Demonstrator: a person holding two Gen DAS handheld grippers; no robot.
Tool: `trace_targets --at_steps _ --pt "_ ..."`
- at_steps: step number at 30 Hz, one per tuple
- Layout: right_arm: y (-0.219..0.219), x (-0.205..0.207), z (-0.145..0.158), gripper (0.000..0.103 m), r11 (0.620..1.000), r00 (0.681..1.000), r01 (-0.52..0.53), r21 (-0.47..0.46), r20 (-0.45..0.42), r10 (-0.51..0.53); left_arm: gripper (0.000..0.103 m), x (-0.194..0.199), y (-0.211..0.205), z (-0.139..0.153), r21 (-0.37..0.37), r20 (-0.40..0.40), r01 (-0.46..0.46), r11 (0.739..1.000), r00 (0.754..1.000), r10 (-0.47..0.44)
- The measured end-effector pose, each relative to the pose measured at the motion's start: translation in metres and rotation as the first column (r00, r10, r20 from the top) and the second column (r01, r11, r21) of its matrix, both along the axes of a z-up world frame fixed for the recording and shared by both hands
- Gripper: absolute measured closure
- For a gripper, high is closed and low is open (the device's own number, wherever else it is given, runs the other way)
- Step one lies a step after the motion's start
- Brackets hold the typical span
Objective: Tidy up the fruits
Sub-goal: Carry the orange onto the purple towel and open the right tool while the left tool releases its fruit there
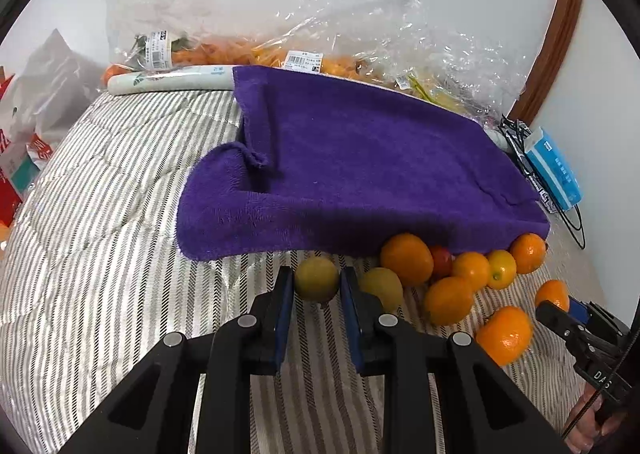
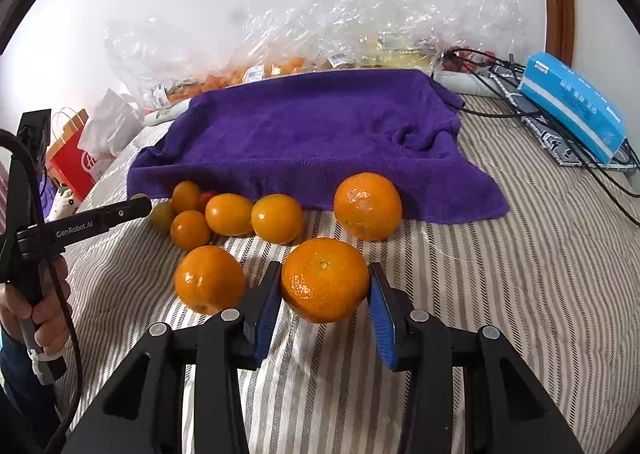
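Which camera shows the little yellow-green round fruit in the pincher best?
The left wrist view. There the small yellow-green round fruit sits big and clear, pinched between the left gripper and its blue pads. In the right wrist view it is mostly hidden behind that gripper's black finger at the far left, so only a dull sliver shows.

black left gripper (image 1: 316,286) and right gripper (image 2: 324,290), blue-padded fingers (image 2: 266,318), silver screws, white "genrobot.ai" lettering, black cable.

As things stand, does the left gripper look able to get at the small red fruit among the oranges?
Probably not directly. The left gripper is already shut on a yellow-green fruit, and the red fruit sits wedged behind oranges at the purple towel's edge.
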State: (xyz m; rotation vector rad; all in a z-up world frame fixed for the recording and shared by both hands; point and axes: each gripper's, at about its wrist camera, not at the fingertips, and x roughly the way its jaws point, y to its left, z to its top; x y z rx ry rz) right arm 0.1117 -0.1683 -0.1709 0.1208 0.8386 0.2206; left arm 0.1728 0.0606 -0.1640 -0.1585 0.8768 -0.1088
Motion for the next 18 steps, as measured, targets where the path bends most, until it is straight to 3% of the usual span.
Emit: trace_targets --at_steps 8,18 --pt "-0.01 -0.012 0.034 0.061 1.0 0.997 0.023 -0.007 0.079 -0.023 0.08 -0.011 -0.009 0.024 0.023 0.027 -0.014 1.0 1.0 0.014" --pt "-0.022 0.005 0.075 0.061 0.998 0.985 0.062 -0.033 0.166 -0.056 0.08 -0.014 -0.018 0.061 0.059 0.097 -0.008 0.998 0.995 0.002"
